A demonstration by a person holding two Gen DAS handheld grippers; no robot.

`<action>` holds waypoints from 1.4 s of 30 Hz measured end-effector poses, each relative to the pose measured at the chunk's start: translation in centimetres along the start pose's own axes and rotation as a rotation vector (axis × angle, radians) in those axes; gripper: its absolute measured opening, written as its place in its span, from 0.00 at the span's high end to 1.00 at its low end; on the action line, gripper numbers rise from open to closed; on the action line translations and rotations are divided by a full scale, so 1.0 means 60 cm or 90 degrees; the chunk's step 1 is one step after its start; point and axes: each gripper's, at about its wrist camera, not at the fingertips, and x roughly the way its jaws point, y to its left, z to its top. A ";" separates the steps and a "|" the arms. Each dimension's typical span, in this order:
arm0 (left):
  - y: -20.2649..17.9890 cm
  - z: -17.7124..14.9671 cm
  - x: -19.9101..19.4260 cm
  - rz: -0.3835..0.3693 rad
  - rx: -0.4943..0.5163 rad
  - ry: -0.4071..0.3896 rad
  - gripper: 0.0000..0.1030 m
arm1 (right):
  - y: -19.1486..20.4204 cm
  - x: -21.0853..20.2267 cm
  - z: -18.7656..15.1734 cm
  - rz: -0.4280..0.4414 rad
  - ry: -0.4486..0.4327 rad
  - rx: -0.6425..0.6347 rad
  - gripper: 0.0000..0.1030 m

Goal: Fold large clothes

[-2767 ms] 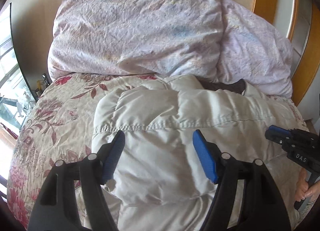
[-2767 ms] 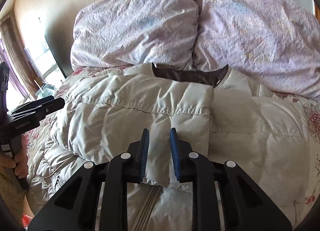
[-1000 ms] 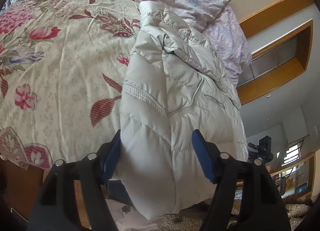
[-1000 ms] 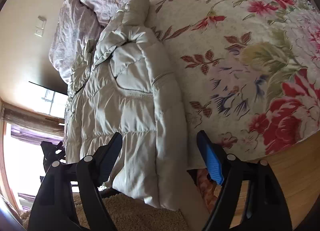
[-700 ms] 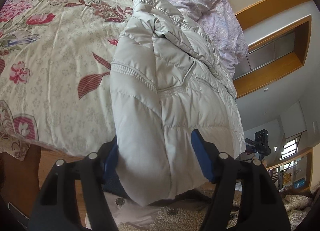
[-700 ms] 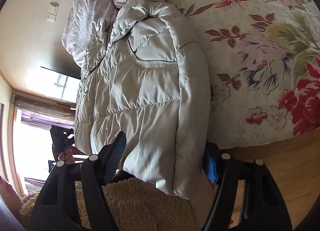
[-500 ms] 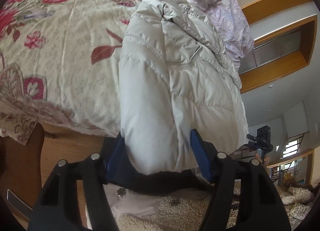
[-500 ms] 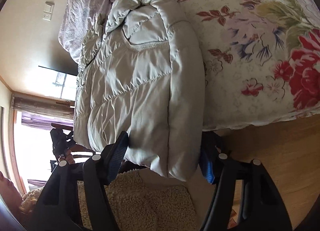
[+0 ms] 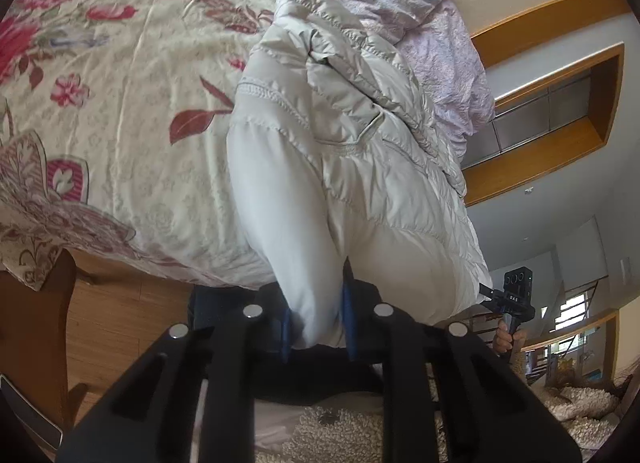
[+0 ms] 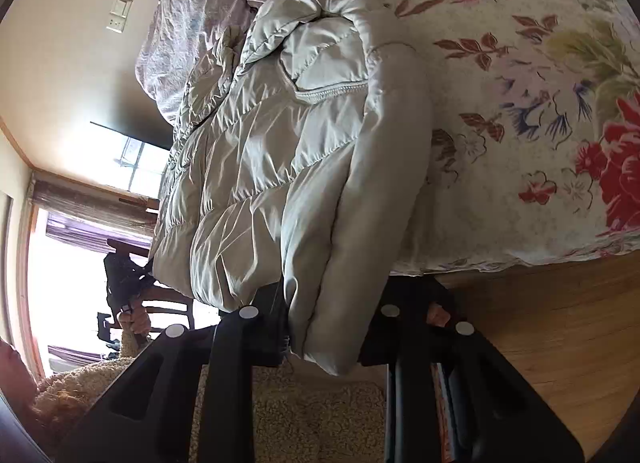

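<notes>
Floral bedspread carries the puffer coat, both low-held claws gripping its hem.

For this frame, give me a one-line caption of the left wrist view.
Left hand-held gripper pinches the hem of a cream puffer jacket on a floral bedspread.
</notes>
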 end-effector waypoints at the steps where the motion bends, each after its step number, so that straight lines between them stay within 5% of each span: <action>1: -0.008 0.003 -0.006 0.002 0.009 -0.008 0.82 | 0.011 -0.001 0.003 -0.004 -0.003 -0.007 0.78; 7: -0.044 0.034 -0.039 -0.005 0.032 -0.067 0.83 | 0.058 -0.024 0.026 -0.019 -0.045 -0.044 0.80; 12: -0.068 0.083 -0.057 -0.015 0.027 -0.141 0.83 | 0.112 -0.061 0.069 -0.021 -0.184 -0.079 0.81; 19: -0.140 0.206 -0.055 0.029 0.064 -0.276 0.83 | 0.210 -0.069 0.166 -0.104 -0.378 -0.139 0.81; 27: -0.190 0.358 0.013 0.086 0.088 -0.352 0.83 | 0.258 -0.034 0.299 -0.174 -0.495 -0.128 0.81; 33: -0.181 0.454 0.094 0.125 0.063 -0.369 0.83 | 0.257 0.031 0.403 -0.220 -0.532 -0.084 0.81; 42: -0.125 0.539 0.199 0.162 0.000 -0.363 0.82 | 0.220 0.132 0.518 -0.292 -0.491 -0.032 0.76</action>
